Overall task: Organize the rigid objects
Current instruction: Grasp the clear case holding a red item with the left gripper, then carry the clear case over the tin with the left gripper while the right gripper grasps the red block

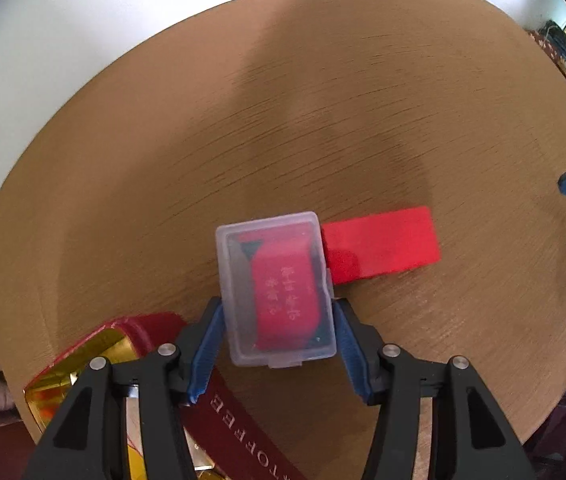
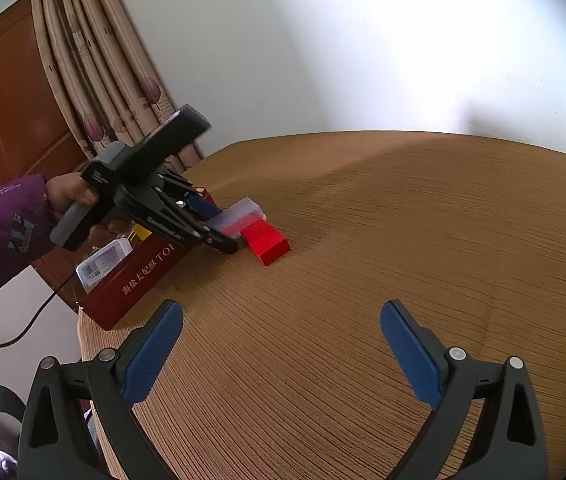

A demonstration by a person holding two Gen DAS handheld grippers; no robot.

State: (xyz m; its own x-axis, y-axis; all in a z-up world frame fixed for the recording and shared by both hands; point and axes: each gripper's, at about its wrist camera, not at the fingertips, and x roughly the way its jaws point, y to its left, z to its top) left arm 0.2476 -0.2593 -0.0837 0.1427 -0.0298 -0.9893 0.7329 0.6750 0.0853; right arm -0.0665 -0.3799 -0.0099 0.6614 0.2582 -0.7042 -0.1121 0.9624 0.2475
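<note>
My left gripper (image 1: 277, 320) is shut on a clear plastic case (image 1: 277, 292) with a red card deck inside, held just above the wooden table (image 1: 323, 100). A red block (image 1: 383, 242) lies on the table right behind the case. In the right wrist view the left gripper (image 2: 219, 228) holds the case (image 2: 239, 214) over the red block (image 2: 267, 240). My right gripper (image 2: 281, 344) is open and empty above the table's near part.
A dark red toffee box (image 2: 139, 276) with a gold lining (image 1: 79, 372) stands at the table's left edge, holding a white packet (image 2: 103, 260) and other items. A curtain (image 2: 95, 60) and a wooden door (image 2: 11, 100) lie beyond.
</note>
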